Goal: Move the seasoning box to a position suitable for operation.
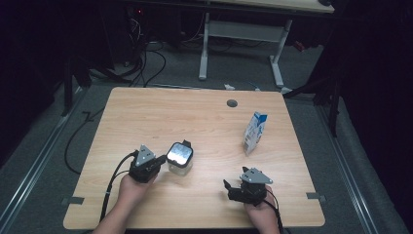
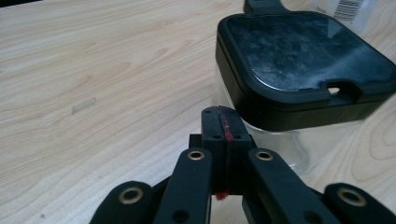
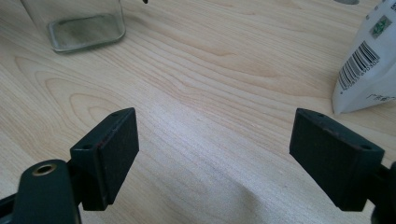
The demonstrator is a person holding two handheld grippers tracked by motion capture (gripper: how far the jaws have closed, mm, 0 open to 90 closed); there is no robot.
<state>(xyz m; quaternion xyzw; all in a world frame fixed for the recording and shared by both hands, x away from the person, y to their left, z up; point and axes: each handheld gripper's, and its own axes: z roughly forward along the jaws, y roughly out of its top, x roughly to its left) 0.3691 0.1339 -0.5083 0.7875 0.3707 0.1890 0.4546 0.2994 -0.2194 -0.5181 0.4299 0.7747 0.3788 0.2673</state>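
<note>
- The left gripper [image 2: 223, 122] is clenched with nothing between its jaws: in the left gripper view the two pads meet flat, a thin red line running along their seam.
- Its tip sits just beside the near left side of a clear glass jar [image 1: 179, 165] with a black square lid [image 2: 303, 56]; whether it touches the glass, I cannot tell.
- The jar stands upright on the bench [image 1: 195, 122], left of centre and towards the near edge.
- The right gripper [image 1: 233, 187] rests near the bench's near right edge, released, its jaws spread wide over bare wood.
- A white and blue carton [image 1: 254, 131] stands upright farther back on the right, well apart from the jar.
</note>
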